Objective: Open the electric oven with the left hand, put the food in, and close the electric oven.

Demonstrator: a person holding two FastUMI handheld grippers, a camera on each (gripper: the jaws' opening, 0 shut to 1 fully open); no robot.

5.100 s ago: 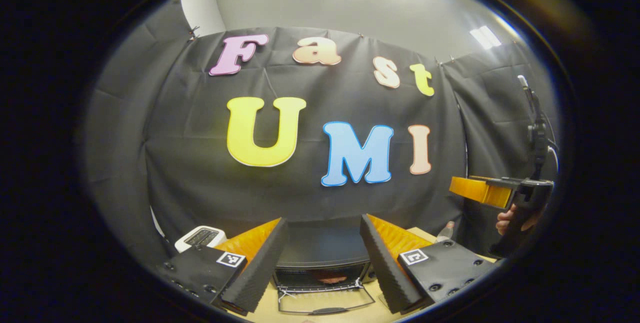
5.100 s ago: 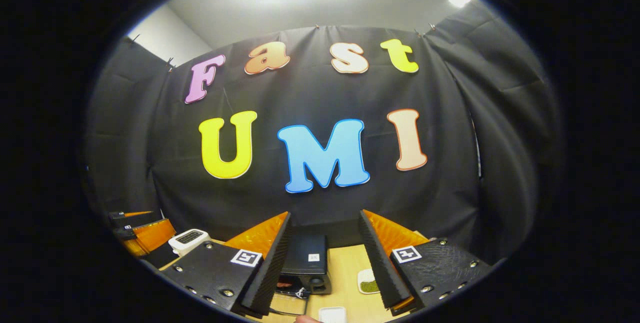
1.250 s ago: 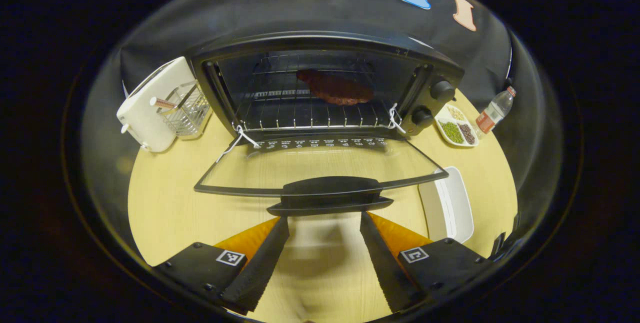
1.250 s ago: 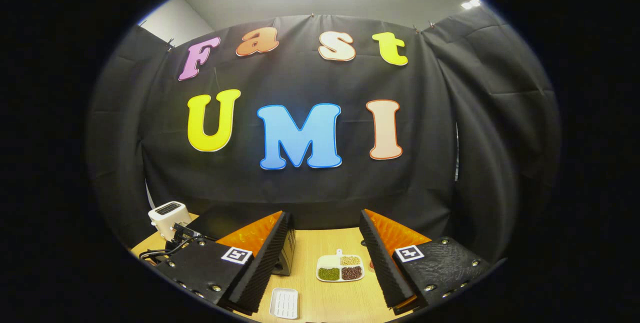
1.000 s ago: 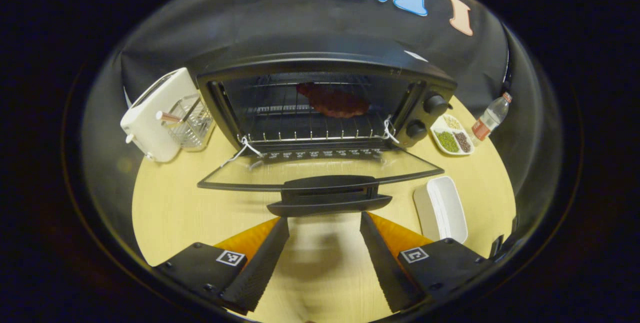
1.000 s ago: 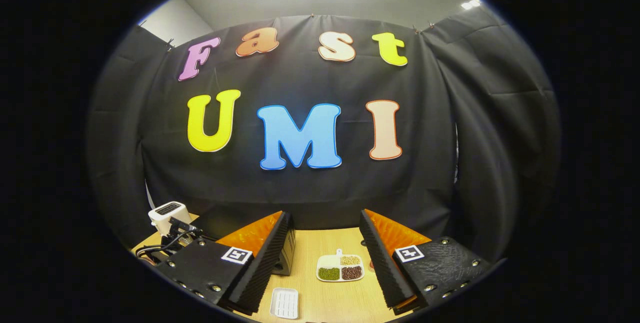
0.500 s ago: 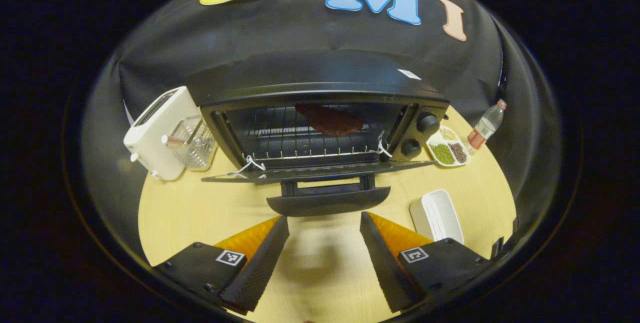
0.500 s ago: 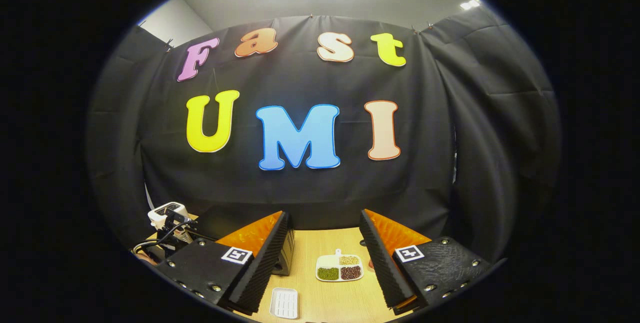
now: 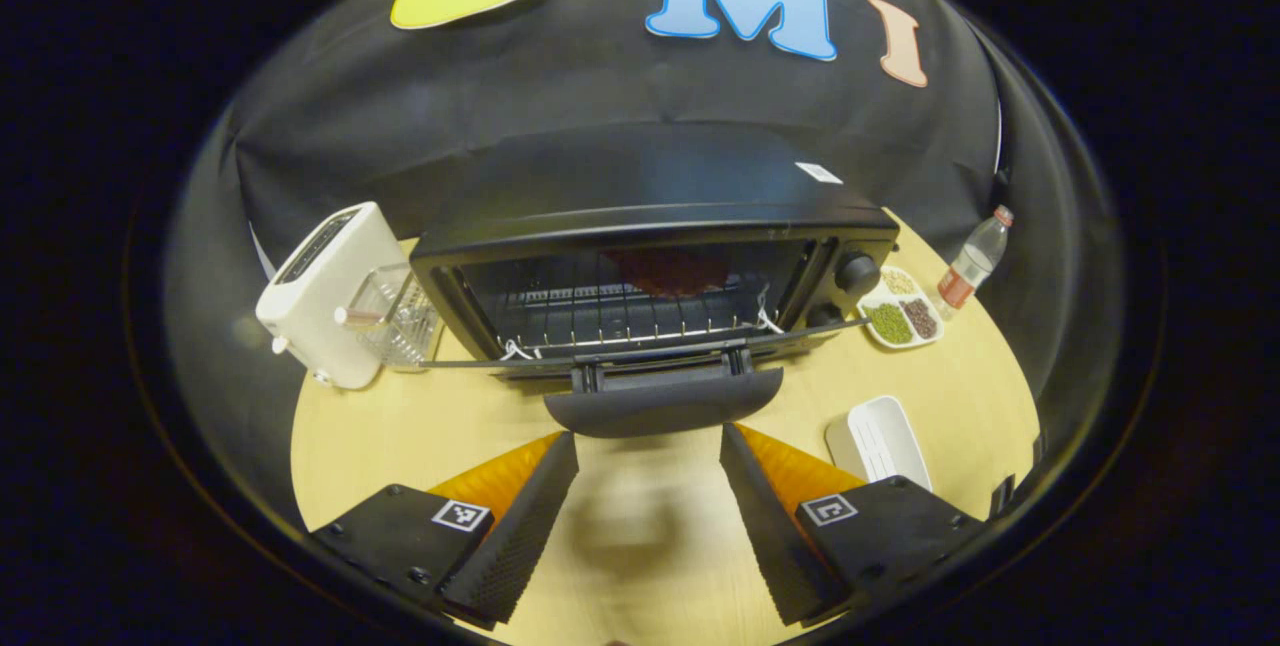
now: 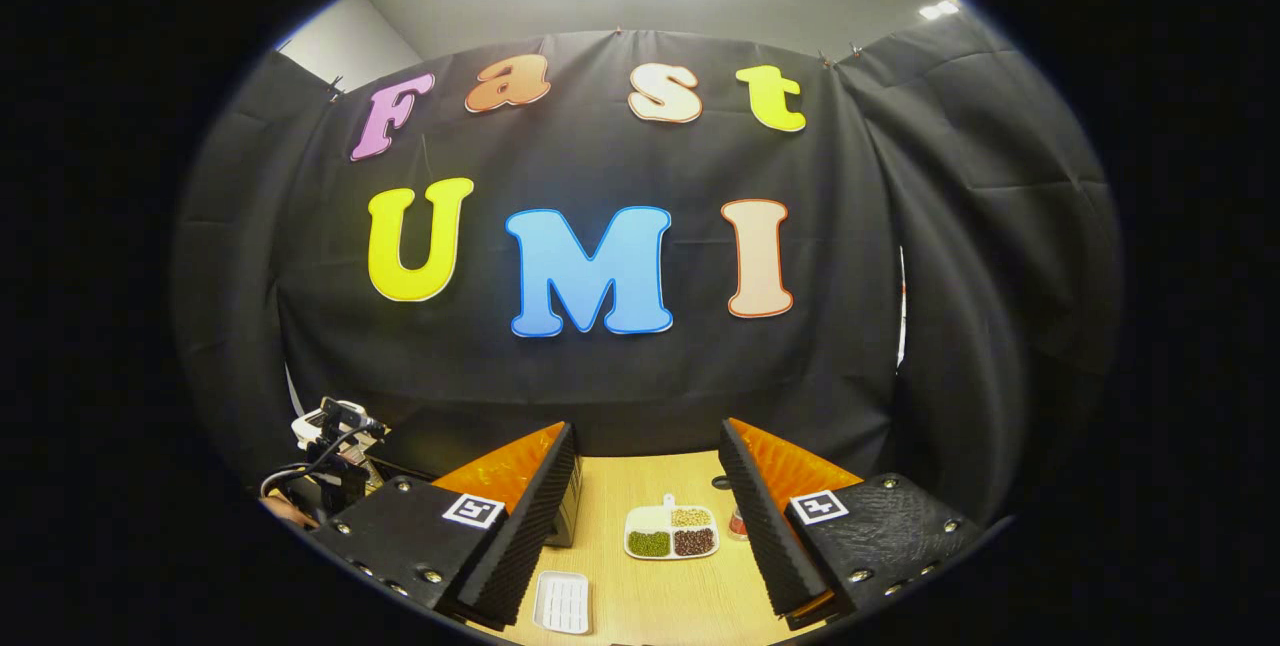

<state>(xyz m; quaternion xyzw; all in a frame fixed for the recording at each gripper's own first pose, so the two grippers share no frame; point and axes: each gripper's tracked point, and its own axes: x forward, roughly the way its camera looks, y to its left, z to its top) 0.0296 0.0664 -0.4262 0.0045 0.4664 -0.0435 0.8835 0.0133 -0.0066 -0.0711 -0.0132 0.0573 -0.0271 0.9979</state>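
1. Since half a second ago, the oven (image 9: 650, 226) door (image 9: 640, 354) is being seen swung further up, from lying flat to partly raised; the left gripper (image 9: 648, 501) is being held lower and further back.
2. One oven, one piece of food (image 9: 668, 271), one toaster (image 9: 325, 296), one rack (image 9: 400, 316), one divided dish (image 9: 900, 316), one bottle (image 9: 975, 256) and one white tray (image 9: 878, 441) are being counted on the table (image 9: 400, 436).
3. The food is being seen on the wire shelf inside the oven, well beyond the left gripper, whose fingers are spread wide with nothing between them, just short of the door handle (image 9: 662, 404).
4. The right gripper (image 10: 645, 516) is being held equally wide apart and empty, well above the table, with the dish (image 10: 672, 531) and tray (image 10: 562, 601) between its fingers.
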